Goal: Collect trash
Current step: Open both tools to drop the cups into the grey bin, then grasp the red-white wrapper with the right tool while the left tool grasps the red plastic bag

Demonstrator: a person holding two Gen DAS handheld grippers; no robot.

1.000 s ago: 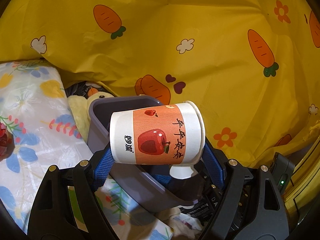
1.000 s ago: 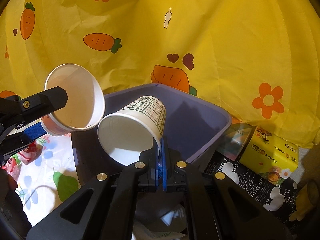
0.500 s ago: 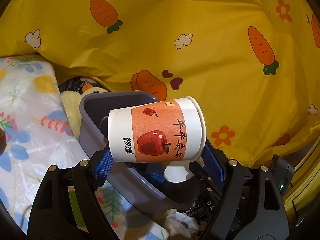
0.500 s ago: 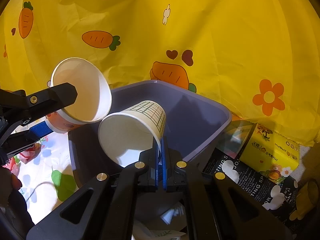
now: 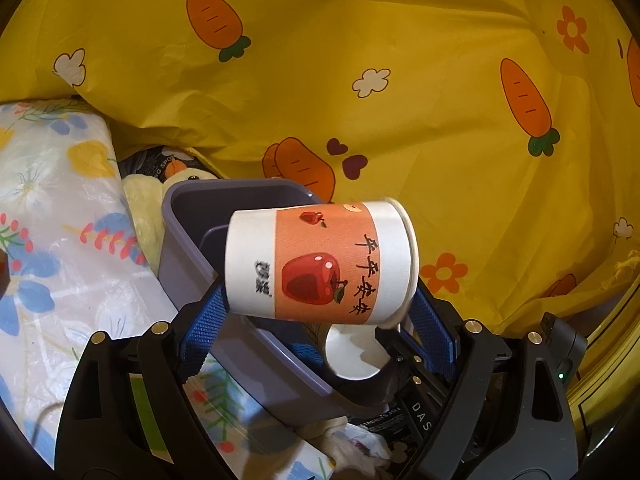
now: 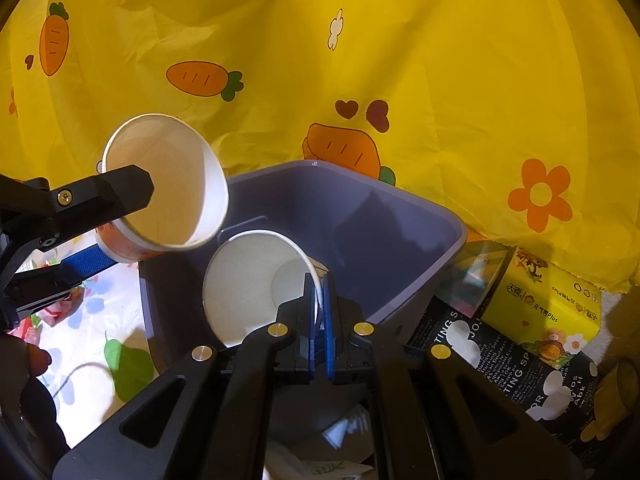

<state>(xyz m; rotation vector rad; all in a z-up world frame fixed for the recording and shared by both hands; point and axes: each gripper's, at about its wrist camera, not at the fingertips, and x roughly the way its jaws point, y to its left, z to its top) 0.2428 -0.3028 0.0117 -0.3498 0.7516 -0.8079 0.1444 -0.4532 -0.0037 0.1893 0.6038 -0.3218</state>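
Since a second ago your right cup (image 6: 256, 284) has tipped down deeper into the bin (image 6: 400, 216), its mouth now turned toward the camera, and your left cup (image 5: 320, 268) has edged nearer over the bin's rim.

One yellow carrot-print cloth (image 5: 400, 80) fills the background of both views. One floral sheet (image 5: 60, 240) lies left of the bin. One purple bin sits between them, tilted and open. You hold two paper cups, one per gripper.

Your left gripper (image 5: 320, 320) is spread wide across the apple-print cup, which lies sideways between the blue pads (image 5: 200, 332), base left and rim right, above the bin's near edge. Your right gripper (image 6: 319, 320) is pinched nearly closed on the wall of the plain white cup at its rim, and that cup hangs inside the bin.

Only the left view shows the apple print and one yellow plush toy (image 5: 148, 200) behind the bin. Only the right view shows the left cup's empty white inside (image 6: 168, 180), one yellow carton (image 6: 548, 304), one black printed bag (image 6: 500, 356) right of the bin, and crumpled paper (image 6: 344, 428) below your fingers.
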